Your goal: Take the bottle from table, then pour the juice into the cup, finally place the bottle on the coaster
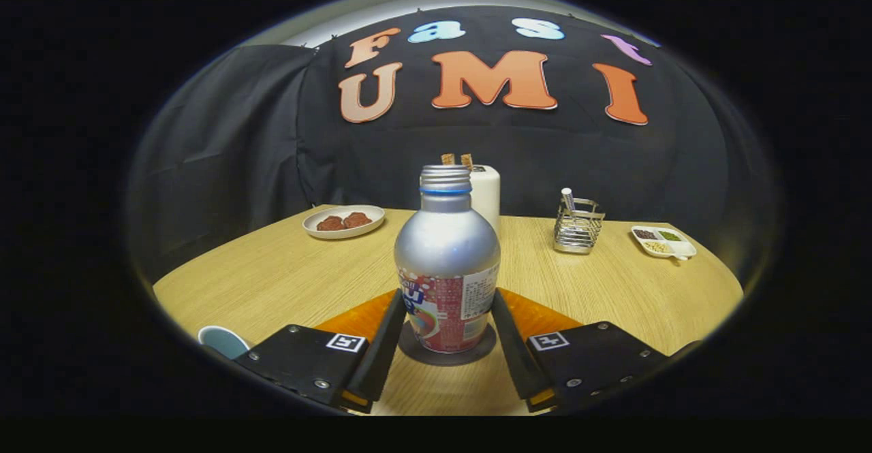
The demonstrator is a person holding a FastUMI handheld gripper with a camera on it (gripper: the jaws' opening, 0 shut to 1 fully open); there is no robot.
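Note:
A silver metal bottle (447,248) with a threaded neck, no cap and a red printed label stands upright on a dark round coaster (415,352) on the wooden table (272,283). My gripper (447,298) holds it at label height: one finger lies against each side of the bottle, and both look in contact with it. The rim of a pale blue cup (222,341) shows close by, just left of the left finger, most of it hidden.
Beyond the bottle stands a white container (488,194). A plate with two brown pieces (344,221) lies at the back left. A wire holder (578,227) and a small divided dish (663,241) sit at the back right.

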